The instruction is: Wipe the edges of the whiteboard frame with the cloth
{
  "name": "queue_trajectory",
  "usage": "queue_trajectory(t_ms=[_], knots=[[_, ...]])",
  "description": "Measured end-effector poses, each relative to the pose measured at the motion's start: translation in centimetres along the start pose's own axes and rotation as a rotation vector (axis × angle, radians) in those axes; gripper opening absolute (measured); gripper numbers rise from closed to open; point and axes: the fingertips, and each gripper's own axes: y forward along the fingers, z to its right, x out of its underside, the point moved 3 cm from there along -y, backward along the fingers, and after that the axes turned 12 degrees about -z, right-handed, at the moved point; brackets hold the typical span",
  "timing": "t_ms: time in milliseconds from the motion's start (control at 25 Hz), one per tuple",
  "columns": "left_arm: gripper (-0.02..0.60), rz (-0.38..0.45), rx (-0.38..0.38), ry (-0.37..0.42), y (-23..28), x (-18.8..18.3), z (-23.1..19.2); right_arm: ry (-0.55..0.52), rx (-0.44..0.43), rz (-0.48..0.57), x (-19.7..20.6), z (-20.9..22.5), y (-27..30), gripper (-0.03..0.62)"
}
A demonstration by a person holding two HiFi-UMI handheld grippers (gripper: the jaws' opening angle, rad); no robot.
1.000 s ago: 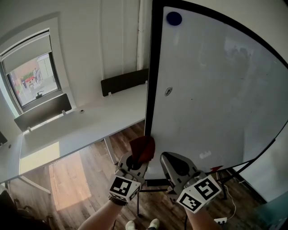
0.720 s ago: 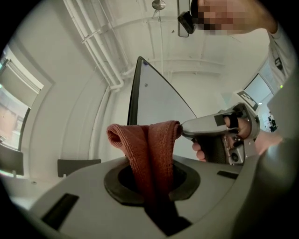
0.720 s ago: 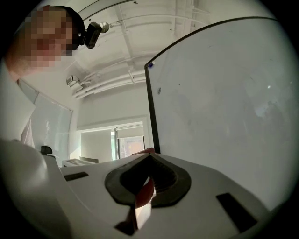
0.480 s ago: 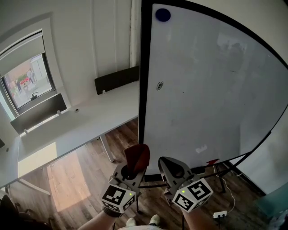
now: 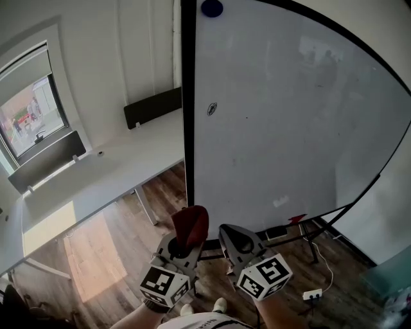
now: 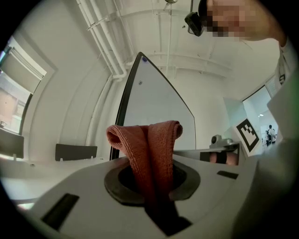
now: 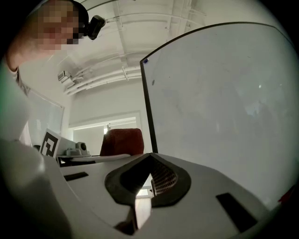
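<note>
Head view: cloth [image 5: 191, 226] near whiteboard frame [image 5: 187, 96] corner.

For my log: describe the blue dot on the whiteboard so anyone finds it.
On the whiteboard, follow the black left frame edge to the top. The blue disc sits just inside that corner, solid blue and larger than the dark mark lower down.

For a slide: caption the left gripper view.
Left gripper shut on a folded red cloth, the black whiteboard frame rising behind it.

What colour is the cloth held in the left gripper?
The cloth is rust red; it shows best in the left gripper view.
</note>
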Motion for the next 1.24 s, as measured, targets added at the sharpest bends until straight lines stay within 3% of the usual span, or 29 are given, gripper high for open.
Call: queue_trajectory(t_ms=[1240], knots=[[0.069,-0.005,-0.004,0.013,1.3,0.4,-0.1,-0.017,0.015,-0.030,0.0,0.6,1.0,0.000]])
